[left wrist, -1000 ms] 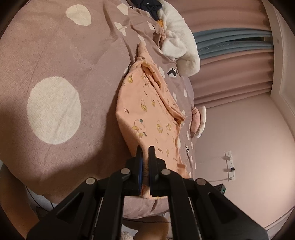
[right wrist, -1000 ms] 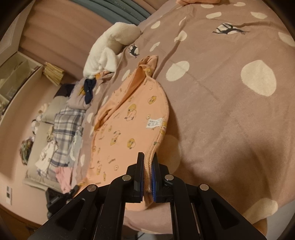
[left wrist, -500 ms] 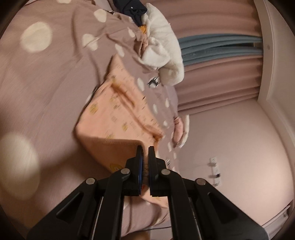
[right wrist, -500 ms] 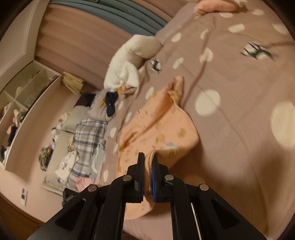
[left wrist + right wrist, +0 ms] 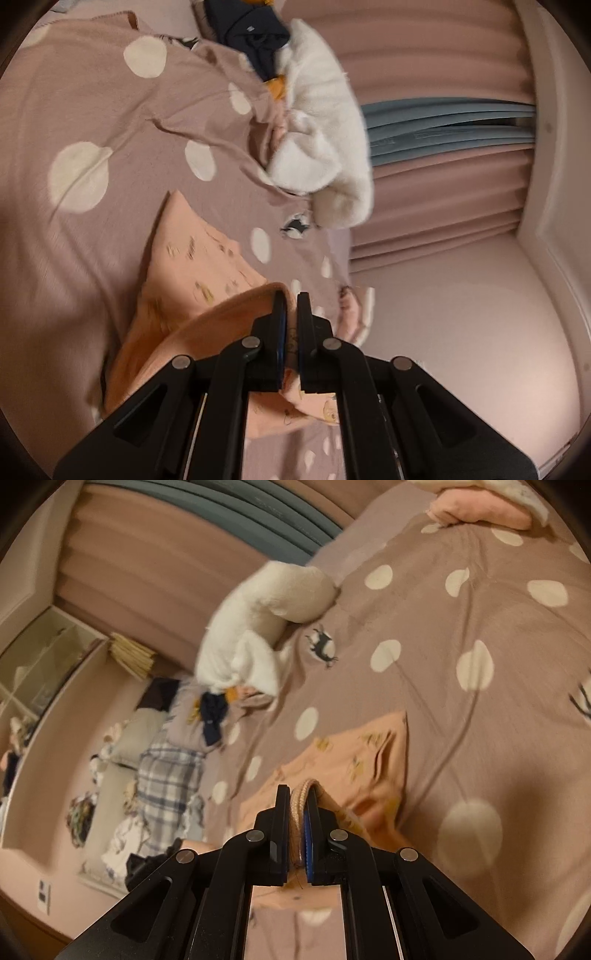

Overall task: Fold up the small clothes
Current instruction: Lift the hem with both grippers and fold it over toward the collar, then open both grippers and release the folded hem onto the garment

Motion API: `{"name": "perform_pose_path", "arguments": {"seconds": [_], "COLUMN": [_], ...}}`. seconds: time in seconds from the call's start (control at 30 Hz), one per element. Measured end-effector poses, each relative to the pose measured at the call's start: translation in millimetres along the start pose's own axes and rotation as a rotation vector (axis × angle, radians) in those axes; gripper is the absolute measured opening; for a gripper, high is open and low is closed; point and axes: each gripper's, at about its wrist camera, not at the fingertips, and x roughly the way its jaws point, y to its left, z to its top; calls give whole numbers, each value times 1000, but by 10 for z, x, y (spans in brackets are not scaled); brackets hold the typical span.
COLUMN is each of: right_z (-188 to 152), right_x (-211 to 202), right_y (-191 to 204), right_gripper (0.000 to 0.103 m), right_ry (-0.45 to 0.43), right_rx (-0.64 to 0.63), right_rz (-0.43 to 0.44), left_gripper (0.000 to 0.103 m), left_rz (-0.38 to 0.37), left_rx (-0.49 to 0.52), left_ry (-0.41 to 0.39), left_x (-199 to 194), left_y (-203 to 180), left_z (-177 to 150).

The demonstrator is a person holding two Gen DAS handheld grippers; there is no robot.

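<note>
Holding one edge of the peach garment (image 5: 192, 266) each, both claws are closed on cloth: the left claw (image 5: 288, 325) pinches a thin layer between its narrow jaws, and the right claw (image 5: 297, 812) grips the thicker ribbed hem. The garment lies partly on the bed cover (image 5: 74, 110), and its near part is lifted and curled over the far part, so I judge the fold is about half done.

What could go wrong: the left claw holds only a thin bit of fabric, so it may slip out if the two claws pull apart or move at different speed. Then the lifted edge would drop crooked and the fold would wrinkle. Also the far corner of the garment is free on the soft cover and may drag along.

For room, the cover beyond the garment is open and flat, with only some creases. The white fluffy blanket (image 5: 325, 147) and the dark clothes (image 5: 251, 33) are well apart, further up the bed. The bed's edge is near on the left claw's side, so the garment should go down away from it.
</note>
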Motion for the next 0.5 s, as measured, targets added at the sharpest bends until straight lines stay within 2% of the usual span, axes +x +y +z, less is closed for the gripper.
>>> {"name": "perform_pose_path", "arguments": {"seconds": [0.1,0.2,0.23,0.27,0.3,0.37,0.43,0.47,0.5], "right_z": [176,327,362,393,410,435,454,463,471], "right_x": [338,669,740,841,882,945,922,886,820], "right_y": [-145,-282,-313,-373,-429,-545,-587,-571,-540], "right_gripper": [7,7,7,7,7,7,14,18,29], "right_ry": [36,80,86,97,104,111,79,54,29], "right_rx": [31,65,67,81,108,177,194,178,154], "right_rz": [-38,-57,-79,-114,-124,-118,-126,-151,-183], "left_gripper": [3,3,3,8,18,28,35,56,74], "left_rz": [63,62,89,125,190,277,304,300,283], "left_rx": [10,-54,-70,-80,-92,-99,-113,-128,-152], "left_ry": [-31,-64,-71,-77,-90,-111,-124,-127,-136], "left_x": [236,448,515,558,605,615,554,510,427], "left_y": [103,272,328,363,421,512,564,584,607], "left_z": [186,355,391,416,441,496,541,552,561]}}
